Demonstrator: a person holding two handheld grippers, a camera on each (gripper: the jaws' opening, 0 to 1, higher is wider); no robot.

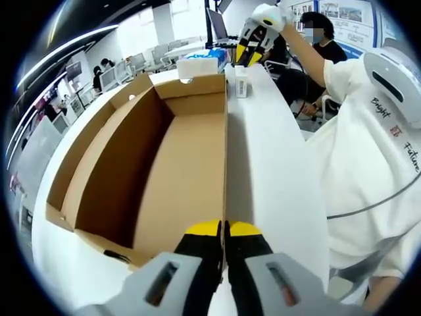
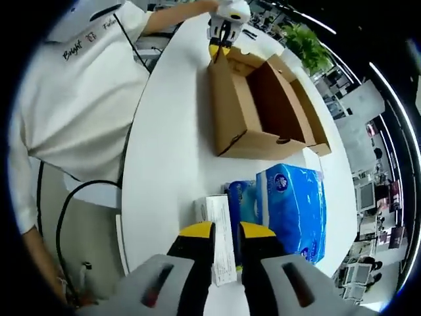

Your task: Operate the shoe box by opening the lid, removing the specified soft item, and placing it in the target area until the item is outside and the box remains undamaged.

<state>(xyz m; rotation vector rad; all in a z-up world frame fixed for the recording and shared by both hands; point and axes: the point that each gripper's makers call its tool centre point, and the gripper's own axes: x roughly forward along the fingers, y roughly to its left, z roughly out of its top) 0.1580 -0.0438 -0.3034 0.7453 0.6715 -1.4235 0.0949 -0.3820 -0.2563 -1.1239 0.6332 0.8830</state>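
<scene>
White rounded tabletop (image 1: 276,164) in an open office, both tongs at work.

My left gripper (image 1: 224,229) has its yellow-tipped jaws pressed together on the thin upper edge of one wall of the brown cardboard shoe box (image 1: 177,164), right at a corner. The box stands open and its floor is bare. Its hinged cardboard lid (image 2: 309,112) lies folded out on the far side.

My right gripper (image 2: 225,230) has its jaws standing apart with a small white oblong carton (image 2: 220,217) between them. Whether the pads press on that carton I cannot tell.

Just beside the carton lies the soft blue plastic-wrapped tissue pack (image 2: 293,204). It is on the table beyond the box's end wall (so the soft item is, by my reading, already outside).

What remains seems to be a clean finish:
- Keep the left pinch light and square to the wall, since a twist here would crease or tear the cardboard.
- Open the left jaws fully before drawing back, so that the box is not dragged.
- Lift the right tongs straight away from the carton, so that neither it nor the pack is nudged towards the table edge.
</scene>
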